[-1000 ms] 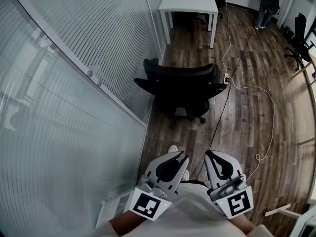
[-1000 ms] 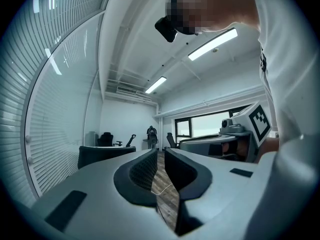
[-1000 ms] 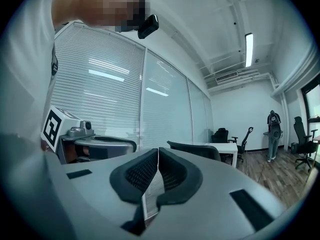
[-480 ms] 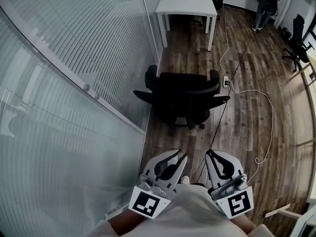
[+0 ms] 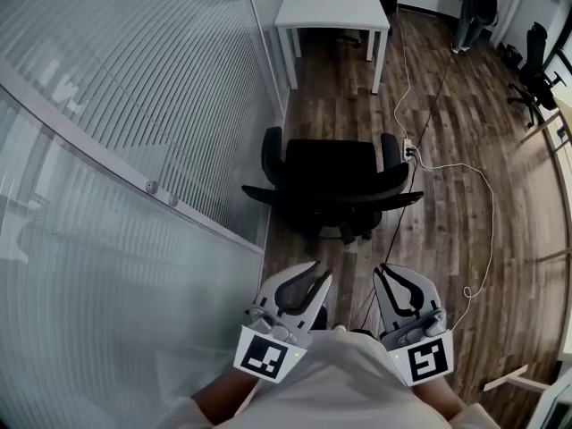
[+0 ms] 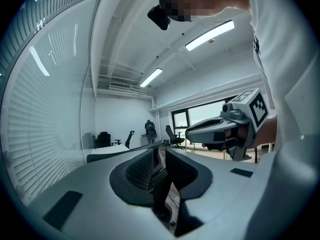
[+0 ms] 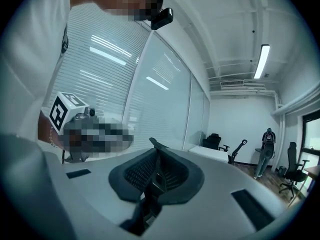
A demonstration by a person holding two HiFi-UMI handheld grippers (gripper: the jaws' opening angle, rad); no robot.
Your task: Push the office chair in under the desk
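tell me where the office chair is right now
Head view, centre: the office chair stands on the wood floor beside the glass partition at left, short of the white desk.

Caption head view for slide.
Left gripper and right gripper face a black office chair short of the white desk.

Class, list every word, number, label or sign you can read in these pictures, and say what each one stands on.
No readable text anywhere.
Cube on the left gripper: a black-and-white square pattern, no letters or digits.
Cube on the right gripper: the same kind of pattern, no letters.
The shirt print: too blurred to read.
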